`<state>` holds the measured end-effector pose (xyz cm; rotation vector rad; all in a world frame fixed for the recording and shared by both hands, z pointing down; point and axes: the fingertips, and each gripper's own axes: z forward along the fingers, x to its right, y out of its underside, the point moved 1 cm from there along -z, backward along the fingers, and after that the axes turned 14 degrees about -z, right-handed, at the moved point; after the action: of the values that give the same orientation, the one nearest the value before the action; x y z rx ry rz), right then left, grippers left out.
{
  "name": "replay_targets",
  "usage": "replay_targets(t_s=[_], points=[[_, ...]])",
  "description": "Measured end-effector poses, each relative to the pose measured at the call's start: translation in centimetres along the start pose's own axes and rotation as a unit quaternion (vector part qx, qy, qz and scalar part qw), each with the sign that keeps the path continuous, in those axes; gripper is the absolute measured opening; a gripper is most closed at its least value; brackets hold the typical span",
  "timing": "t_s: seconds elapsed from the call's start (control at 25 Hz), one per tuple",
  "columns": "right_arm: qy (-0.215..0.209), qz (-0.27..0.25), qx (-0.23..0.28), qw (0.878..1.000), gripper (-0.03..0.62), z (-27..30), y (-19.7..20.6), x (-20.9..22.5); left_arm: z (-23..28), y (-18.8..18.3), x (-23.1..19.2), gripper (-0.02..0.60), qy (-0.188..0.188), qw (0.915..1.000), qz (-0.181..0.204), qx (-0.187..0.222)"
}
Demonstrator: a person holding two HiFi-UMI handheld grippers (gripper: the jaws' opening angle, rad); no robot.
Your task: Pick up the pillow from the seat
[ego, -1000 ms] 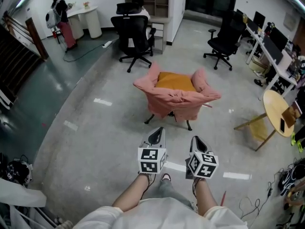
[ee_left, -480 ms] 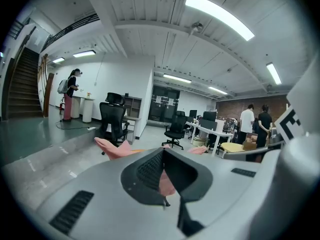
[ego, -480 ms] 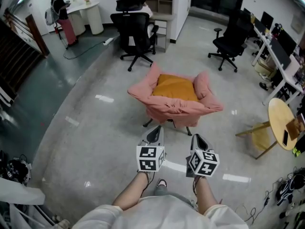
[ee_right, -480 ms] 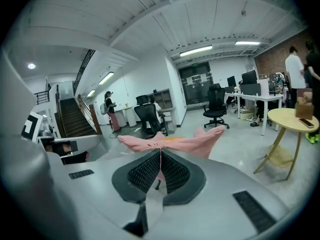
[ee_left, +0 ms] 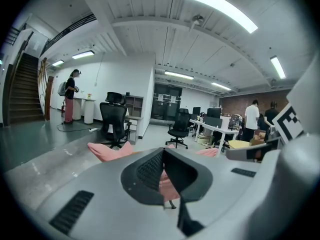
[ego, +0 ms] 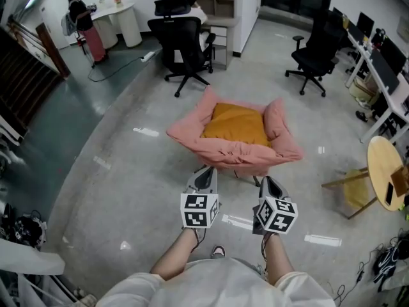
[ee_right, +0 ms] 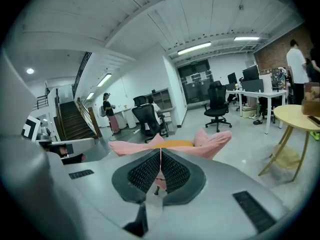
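An orange pillow [ego: 237, 125] lies on the seat of a chair draped in pink cloth [ego: 233, 151], in the middle of the head view. My left gripper [ego: 206, 176] and right gripper [ego: 268, 185] are side by side just short of the chair's near edge, both shut and empty. In the right gripper view the pillow [ee_right: 175, 144] shows as an orange strip between the pink armrests, beyond my right gripper [ee_right: 160, 160]. The left gripper view shows the pink chair [ee_left: 111, 151] behind my left gripper [ee_left: 163, 160]; the pillow is hidden there.
Black office chairs [ego: 184, 45] [ego: 315, 51] stand beyond the pink chair. A round wooden table [ego: 387, 174] and a wooden chair [ego: 355, 192] are at the right. Desks with monitors [ego: 381, 62] line the far right. A person [ego: 84, 18] stands at a white counter, far left.
The pink chair and pillow have drawn nearer and sit lower in the head view. Both grippers stay shut and now reach the chair's near edge.
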<state>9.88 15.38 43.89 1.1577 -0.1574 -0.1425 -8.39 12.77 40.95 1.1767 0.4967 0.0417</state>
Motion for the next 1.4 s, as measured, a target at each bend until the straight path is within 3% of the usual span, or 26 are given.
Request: replay_targets(t_s=[0.52,1.0,1.4], points=[[0.028,0.001,-0.016,0.999,0.029,3.9,-0.8,3.0,5.7,-1.9,-1.8,0.008,0.012,0.9999,0.0,-0.007],[0.064,0.001,-0.001,0.998,0.029,13.9,-7.2,6.3,17.7,-8.2,-5.4,0.008,0.032,0.9994,-0.006,-0.006],[0.079,0.011,-0.027,0.996,0.029,22.2,-9.4,8.5,27.0,-10.3,-8.8,0.008,0.031,0.9988,-0.014,-0.035]])
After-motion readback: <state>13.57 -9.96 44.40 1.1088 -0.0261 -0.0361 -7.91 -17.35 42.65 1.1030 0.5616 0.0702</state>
